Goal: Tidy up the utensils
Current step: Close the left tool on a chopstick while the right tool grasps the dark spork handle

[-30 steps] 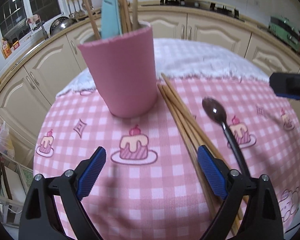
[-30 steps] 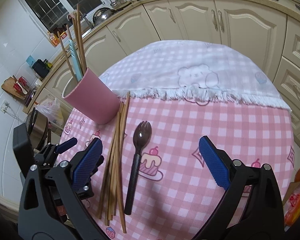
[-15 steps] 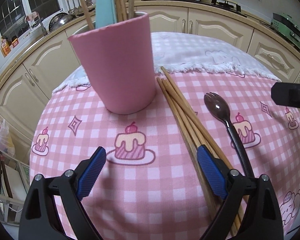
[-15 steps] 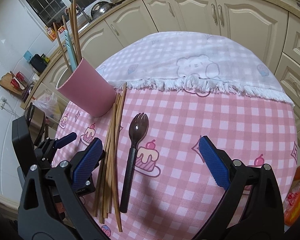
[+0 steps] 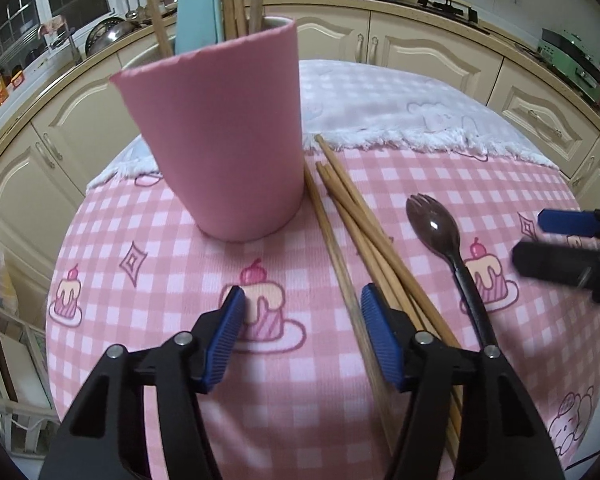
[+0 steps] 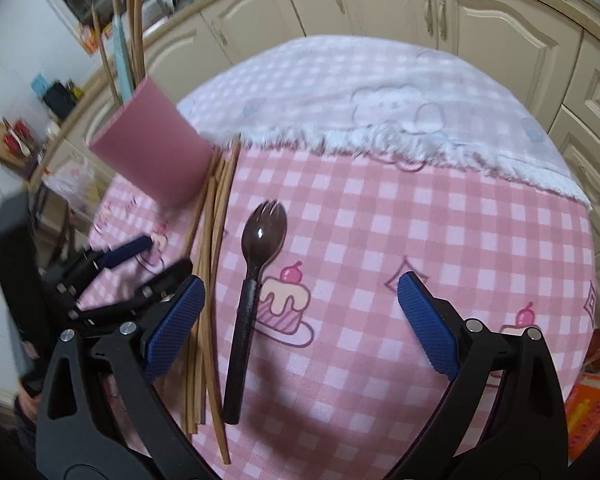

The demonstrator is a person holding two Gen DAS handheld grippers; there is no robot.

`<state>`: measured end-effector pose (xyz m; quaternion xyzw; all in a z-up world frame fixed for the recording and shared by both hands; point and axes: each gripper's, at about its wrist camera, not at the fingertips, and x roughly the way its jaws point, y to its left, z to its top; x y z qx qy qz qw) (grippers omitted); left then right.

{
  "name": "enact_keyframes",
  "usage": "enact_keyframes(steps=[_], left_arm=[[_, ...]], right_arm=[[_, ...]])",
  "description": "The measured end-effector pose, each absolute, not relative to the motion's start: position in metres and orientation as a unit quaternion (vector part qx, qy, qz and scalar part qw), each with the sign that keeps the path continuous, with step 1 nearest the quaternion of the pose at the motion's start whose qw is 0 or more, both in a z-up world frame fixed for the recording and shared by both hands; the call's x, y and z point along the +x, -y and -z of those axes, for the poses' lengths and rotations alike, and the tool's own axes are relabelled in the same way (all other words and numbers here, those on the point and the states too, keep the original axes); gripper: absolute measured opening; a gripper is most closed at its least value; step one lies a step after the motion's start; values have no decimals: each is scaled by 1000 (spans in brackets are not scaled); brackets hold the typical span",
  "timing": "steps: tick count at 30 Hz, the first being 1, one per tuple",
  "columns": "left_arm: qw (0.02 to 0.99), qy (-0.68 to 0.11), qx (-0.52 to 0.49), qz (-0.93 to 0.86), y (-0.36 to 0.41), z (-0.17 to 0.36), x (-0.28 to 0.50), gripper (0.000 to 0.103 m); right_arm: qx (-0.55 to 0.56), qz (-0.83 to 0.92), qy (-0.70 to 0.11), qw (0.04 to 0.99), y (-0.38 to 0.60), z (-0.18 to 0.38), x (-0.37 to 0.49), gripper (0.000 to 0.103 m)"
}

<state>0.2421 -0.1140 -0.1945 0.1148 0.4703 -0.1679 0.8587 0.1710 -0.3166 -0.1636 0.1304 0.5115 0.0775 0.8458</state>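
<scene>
Now: left hand-held gripper (image 5: 302,330) jaws partly apart, empty, low over the bench (image 5: 148,236). Pink cup (image 5: 224,136) stands upright directly ahead of it, with chopsticks and a blue utensil (image 5: 198,0) inside. Loose chopsticks (image 5: 352,224) lie by its right finger, touching the cup base. Right hand-held gripper (image 6: 300,320) jaws wide, empty; brown spork (image 6: 252,280) lies flat between its fingers, head pointing away

Pink checked table (image 5: 500,184) bearing cup (image 5: 224,140), chopsticks (image 5: 352,216), spork (image 6: 256,280).
</scene>
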Motion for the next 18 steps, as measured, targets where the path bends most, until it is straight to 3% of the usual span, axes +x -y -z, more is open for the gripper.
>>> enact_keyframes(steps=[1, 4, 8, 11, 12, 14, 15, 18], left_arm=[[858, -470, 116, 169, 114, 194, 244, 59], [857, -469, 121, 175, 114, 193, 248, 59], [852, -474, 124, 184, 116, 193, 255, 59], [848, -481, 122, 185, 118, 196, 264, 51], [848, -482, 118, 188, 117, 196, 267, 47], [846, -482, 116, 195, 119, 194, 270, 26], [844, -484, 114, 200, 122, 195, 271, 10], [842, -485, 110, 210, 124, 194, 270, 6]], right_arm=[[115, -75, -517, 845, 310, 166, 173, 90], [90, -66, -529, 841, 296, 173, 179, 60], [61, -55, -533, 842, 280, 176, 187, 57], [43, -47, -536, 842, 271, 176, 195, 52], [38, -43, -535, 843, 269, 177, 197, 50], [17, -37, -532, 846, 264, 179, 203, 39], [3, -36, -529, 848, 258, 180, 206, 33], [-11, -49, -521, 852, 252, 181, 205, 30]])
